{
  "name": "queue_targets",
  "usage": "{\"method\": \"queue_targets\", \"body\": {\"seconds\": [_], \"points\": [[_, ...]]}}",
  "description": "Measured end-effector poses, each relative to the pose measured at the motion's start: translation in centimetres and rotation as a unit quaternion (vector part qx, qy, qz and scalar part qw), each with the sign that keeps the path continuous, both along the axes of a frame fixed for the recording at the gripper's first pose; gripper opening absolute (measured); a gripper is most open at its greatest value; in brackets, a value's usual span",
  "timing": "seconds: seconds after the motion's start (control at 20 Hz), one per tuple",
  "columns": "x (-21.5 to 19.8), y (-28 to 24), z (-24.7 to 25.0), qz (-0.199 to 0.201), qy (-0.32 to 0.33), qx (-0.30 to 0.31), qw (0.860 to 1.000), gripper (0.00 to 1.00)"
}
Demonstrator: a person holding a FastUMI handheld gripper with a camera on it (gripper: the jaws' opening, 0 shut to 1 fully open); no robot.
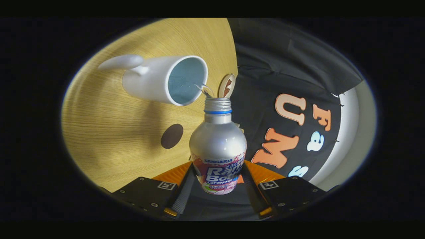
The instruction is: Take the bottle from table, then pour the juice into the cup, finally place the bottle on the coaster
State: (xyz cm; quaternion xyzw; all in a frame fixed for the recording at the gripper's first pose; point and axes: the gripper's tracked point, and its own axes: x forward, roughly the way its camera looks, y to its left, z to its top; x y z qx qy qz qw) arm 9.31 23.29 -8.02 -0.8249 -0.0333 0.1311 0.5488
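My gripper is shut on a silver bottle with a blue neck ring and a colourful label, both fingers pressing its lower body. The whole view is rolled sideways, so the bottle is tipped. Its open mouth sits just beside the rim of a white mug with a pale blue inside. A thin clear stream runs from the bottle's mouth into the mug. A round dark brown coaster lies flat on the wooden table, between the mug and my fingers.
A small round wooden disc with a brown patch stands just beyond the bottle's mouth, at the table's edge by the black cloth wall. A pale floor strip shows past the cloth.
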Motion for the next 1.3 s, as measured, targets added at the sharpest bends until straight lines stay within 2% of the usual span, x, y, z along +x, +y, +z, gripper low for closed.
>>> {"method": "queue_targets", "body": {"seconds": [1.3], "points": [[0.1,0.5,1.6,0.003,-0.007,-0.043,0.999,0.76]]}}
